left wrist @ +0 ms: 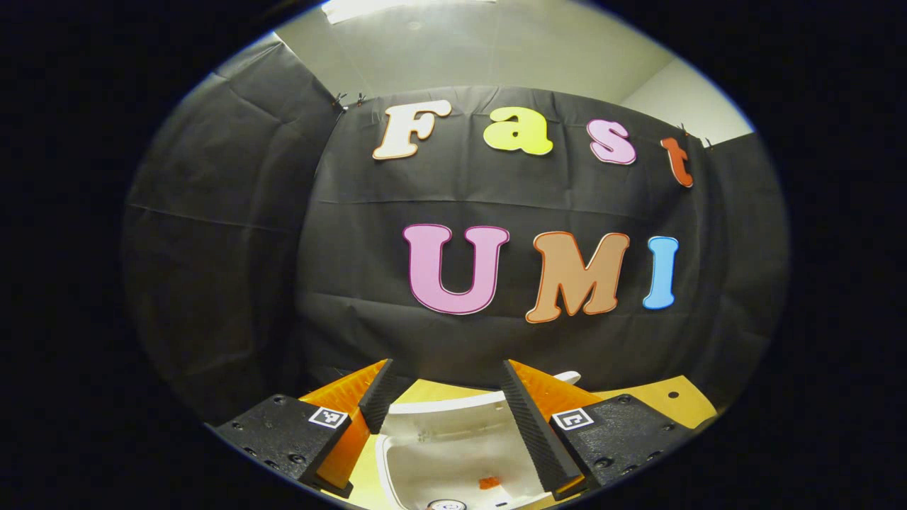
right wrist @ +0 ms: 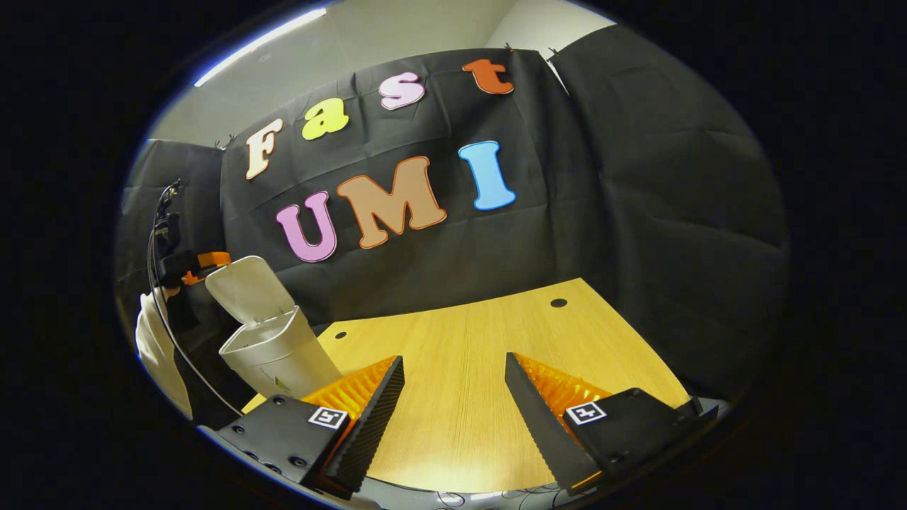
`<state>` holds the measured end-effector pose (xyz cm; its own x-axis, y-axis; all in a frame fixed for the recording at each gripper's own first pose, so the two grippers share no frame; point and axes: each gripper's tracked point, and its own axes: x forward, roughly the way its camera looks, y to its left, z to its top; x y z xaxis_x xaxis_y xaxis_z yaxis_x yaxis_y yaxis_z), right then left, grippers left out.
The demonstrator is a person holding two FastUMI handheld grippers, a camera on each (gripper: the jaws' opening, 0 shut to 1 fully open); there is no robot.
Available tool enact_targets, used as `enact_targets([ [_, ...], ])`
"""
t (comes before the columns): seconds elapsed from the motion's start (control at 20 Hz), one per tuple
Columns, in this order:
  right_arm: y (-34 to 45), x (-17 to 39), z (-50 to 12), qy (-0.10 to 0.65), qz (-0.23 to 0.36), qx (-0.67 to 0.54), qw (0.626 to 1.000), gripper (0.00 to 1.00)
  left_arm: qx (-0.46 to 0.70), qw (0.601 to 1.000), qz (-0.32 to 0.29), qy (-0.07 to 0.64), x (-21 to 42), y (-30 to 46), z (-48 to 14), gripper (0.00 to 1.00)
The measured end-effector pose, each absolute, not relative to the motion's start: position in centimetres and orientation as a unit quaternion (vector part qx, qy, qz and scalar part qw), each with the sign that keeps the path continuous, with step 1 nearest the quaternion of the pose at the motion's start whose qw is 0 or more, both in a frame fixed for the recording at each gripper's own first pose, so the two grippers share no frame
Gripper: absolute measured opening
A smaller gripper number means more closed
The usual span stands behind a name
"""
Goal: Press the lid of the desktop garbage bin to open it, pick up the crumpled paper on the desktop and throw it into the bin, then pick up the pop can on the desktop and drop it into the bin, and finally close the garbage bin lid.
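Your white plastic garbage bin (right wrist: 280, 350) stands open, lid (right wrist: 248, 289) up; something sits inside. Both grippers' jaws are spread and empty, so closing the lid likely remains.

Left gripper view just above open bin (left wrist: 453, 439), right gripper view near, sharing it

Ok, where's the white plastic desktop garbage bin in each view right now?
Left gripper view: the white plastic desktop garbage bin sits bottom centre, seen from above between this hand-held gripper's open fingers, lid up.
Right gripper view: the bin stands at the left edge of the table, lid raised.
Shared landmark: the yellow wooden table, which also shows beside the bin in the left gripper view.
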<state>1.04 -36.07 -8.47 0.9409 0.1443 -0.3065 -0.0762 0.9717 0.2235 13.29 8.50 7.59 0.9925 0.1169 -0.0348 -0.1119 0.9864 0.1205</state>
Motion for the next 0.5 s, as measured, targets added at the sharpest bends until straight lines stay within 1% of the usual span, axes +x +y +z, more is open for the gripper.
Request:
enact_targets([
  [0.05, -35.7, 1.2, -8.4, 0.164, 0.06, 0.103, 0.979, 0.95, 0.069, 0.996, 0.052, 0.016, 12.6, 8.2, 7.2, 0.89],
  [0.1, -35.4, 1.3, -8.2, 0.164, 0.064, 0.101, 0.979, 0.96, 0.074, 0.996, 0.041, 0.015, 12.0, 7.6, 6.5, 0.89],
  [0.15, -35.1, 1.3, -8.0, 0.163, 0.068, 0.099, 0.979, 0.96, 0.072, 0.997, 0.032, 0.025, 11.1, 7.1, 5.2, 0.86],
  [0.2, -35.0, 1.4, -7.8, 0.161, 0.07, 0.096, 0.98, 0.96, 0.066, 0.997, 0.026, 0.033, 10.6, 6.6, 4.1, 0.86],
  [0.25, -34.8, 1.5, -7.7, 0.161, 0.072, 0.094, 0.98, 0.96, 0.061, 0.997, 0.02, 0.038, 10.1, 6.3, 3.0, 0.88],
  [0.35, -34.6, 1.4, -7.4, 0.161, 0.075, 0.092, 0.98, 0.96, 0.058, 0.998, 0.012, 0.036, 9.3, 5.8, 1.8, 0.89],
  [0.4, -34.5, 1.4, -7.4, 0.162, 0.077, 0.092, 0.979, 0.96, 0.059, 0.997, 0.01, 0.039, 9.0, 5.8, 0.9, 0.86],
  [0.45, -34.4, 1.4, -7.3, 0.162, 0.079, 0.091, 0.979, 0.96, 0.057, 0.997, 0.009, 0.046, 8.8, 5.8, -0.2, 0.89],
  [0.5, -34.3, 1.4, -7.3, 0.162, 0.08, 0.09, 0.979, 0.96, 0.054, 0.997, 0.01, 0.057, 8.5, 5.7, -1.3, 0.89],
])
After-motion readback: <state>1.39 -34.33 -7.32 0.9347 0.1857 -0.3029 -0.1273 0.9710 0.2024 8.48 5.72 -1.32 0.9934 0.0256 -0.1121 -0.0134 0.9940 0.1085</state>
